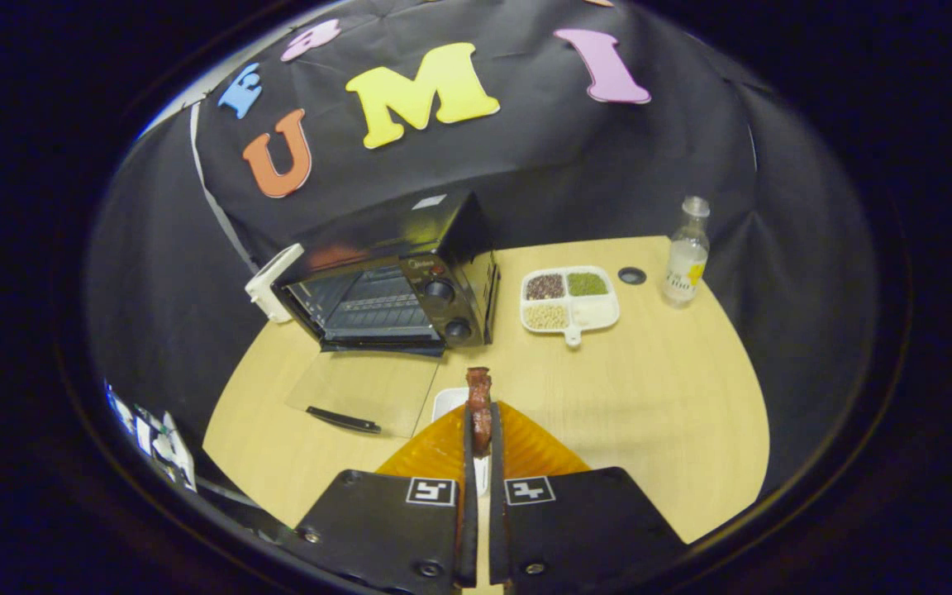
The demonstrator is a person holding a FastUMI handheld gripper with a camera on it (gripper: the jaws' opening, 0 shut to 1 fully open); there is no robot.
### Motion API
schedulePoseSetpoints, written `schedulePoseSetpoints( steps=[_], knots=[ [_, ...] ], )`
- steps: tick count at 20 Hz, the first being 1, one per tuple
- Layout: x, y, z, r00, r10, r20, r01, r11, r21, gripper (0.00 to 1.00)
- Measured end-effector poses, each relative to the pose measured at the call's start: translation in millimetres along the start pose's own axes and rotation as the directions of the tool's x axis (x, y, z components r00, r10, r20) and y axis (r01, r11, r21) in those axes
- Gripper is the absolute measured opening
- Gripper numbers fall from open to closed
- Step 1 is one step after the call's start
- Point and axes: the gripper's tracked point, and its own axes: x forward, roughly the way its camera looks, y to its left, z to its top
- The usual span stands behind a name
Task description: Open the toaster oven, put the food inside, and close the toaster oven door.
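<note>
At lower centre the gripper is nearly closed, both fingers pinching a reddish-brown piece of food that pokes ahead of them, with the toaster oven, door down, beyond at upper left.

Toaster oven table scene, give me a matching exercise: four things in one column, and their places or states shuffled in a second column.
Things:
1. toaster oven door
2. piece of food
3. divided dish
4. bottle

States or places:
A. beside the oven, holding grains in its compartments
B. folded down flat on the table
C. standing upright beyond the dish
D. pinched between the fingers of the hand-held gripper

Pairs: 1-B, 2-D, 3-A, 4-C
</note>
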Motion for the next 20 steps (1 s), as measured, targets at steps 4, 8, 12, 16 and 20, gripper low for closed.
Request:
schedulePoseSetpoints(
  steps=[4,8,12,16,20],
  knots=[
    [-3.5,59.6,14.5,0.999,0.023,0.049,-0.022,1.000,-0.018,0.09],
    [7.6,104.1,22.0,0.989,-0.036,0.141,0.046,0.996,-0.072,0.09],
    [39.4,154.4,15.7,0.986,0.019,0.166,-0.014,0.999,-0.030,0.09],
    [82.8,176.8,15.5,0.978,0.027,0.209,-0.031,0.999,0.012,0.09],
    [120.1,191.0,25.3,0.950,0.062,0.307,-0.103,0.988,0.119,0.09]
  ],
)
